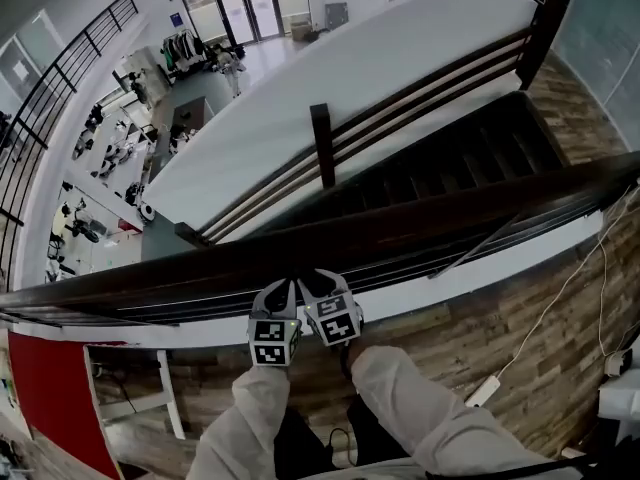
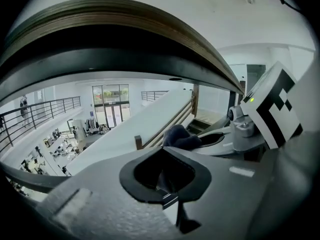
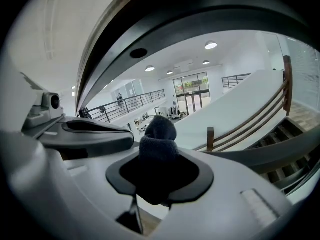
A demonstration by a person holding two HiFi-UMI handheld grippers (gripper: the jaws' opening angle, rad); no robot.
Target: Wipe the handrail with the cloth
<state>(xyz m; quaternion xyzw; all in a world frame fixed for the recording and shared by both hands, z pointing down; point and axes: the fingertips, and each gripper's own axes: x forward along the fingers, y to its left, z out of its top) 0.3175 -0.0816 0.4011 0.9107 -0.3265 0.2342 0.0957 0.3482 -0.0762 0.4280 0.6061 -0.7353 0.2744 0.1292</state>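
Runs across the middle of the head view, lower left to upper right: dark wooden handrail [image 1: 420, 223]; fills the top of both gripper views too. Beyond it, in the upper half of the frame, an open drop to a staircase [image 1: 470, 158] and a lower floor [image 1: 200, 98] far below.

Main risk, as a judgement: losing the cloth over that edge, from too thin a pinch or too hard a drag along the rail; no easy retrieval from down there. Second risk: scraping hard plastic on the wood instead of fabric, with only a small wad sticking out. Third: knocking the two tools together, given how close they sit.

Pose: left sleeve [image 1: 250, 418] and right sleeve [image 1: 420, 403] reaching forward from bottom centre, converging. Left hand-held gripper [image 1: 279, 293] and right hand-held gripper [image 1: 318, 286] side by side, touching or nearly so, tips right at the near underside of the rail, low centre of frame. Left one closed, jaws together, nothing seen between. Right one clamped on the dark blue cloth [image 3: 158, 139], wad poking past the tips, just below the rail, contact with it not clear.
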